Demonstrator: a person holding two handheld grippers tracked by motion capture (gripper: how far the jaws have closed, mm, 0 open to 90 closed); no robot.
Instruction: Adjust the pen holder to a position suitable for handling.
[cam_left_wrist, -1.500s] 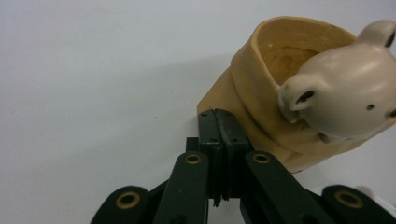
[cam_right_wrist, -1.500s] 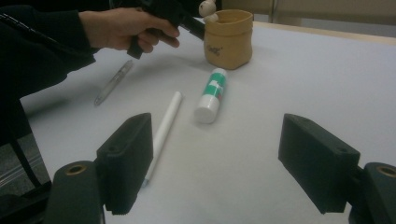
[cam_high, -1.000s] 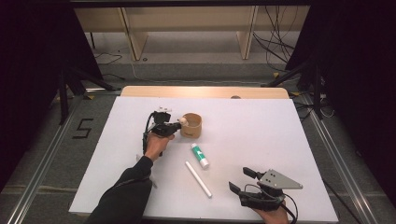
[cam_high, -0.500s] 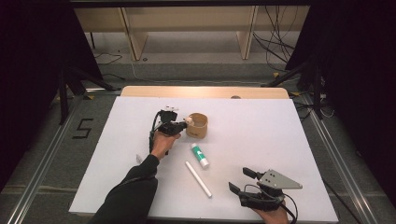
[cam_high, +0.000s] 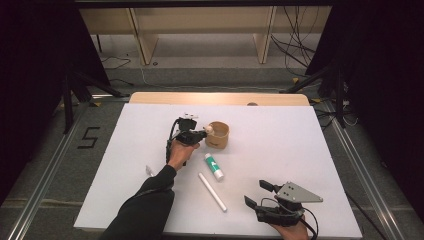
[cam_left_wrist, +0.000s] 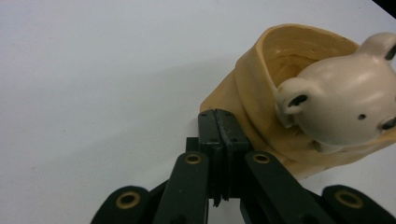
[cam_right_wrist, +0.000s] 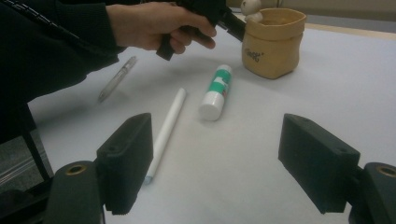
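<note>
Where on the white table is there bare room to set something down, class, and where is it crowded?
Bare: the far right of the white table, right of the tan fabric pot, and the far left corner. Crowded: the middle, where the green-and-white glue stick, white pen and clear pen lie by the left gripper.

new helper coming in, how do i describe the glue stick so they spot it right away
On the white table, look just in front of the tan pot. The glue stick lies flat there, short and fat with a green label, unlike the longer plain white stick beside it.
</note>
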